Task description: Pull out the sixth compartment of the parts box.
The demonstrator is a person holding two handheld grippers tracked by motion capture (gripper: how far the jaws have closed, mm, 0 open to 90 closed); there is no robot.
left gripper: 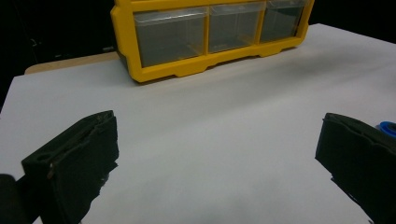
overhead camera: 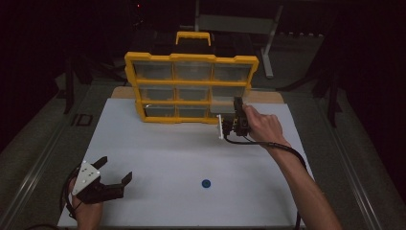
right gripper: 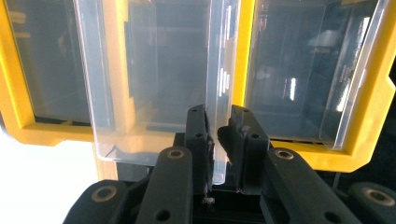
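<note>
Nearest the table's (overhead camera: 158,158) front-left corner, the left tool (overhead camera: 116,173) rests low with its jaws spread wide over bare surface. Toward the back-right edge, the right tool (right gripper: 219,135) pinches the front wall of a clear plastic drawer (right gripper: 159,74) (pulled partly out of the bottom-right slot) of the yellow organizer (overhead camera: 191,58). Near the front edge lies a small blue cap (overhead camera: 206,183).

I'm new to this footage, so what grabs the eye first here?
The yellow organizer of clear drawers stands at the far edge of the white table. The right gripper is shut on the wall of a clear drawer pulled out at its lower right. The left gripper rests open near a small blue disc.
</note>
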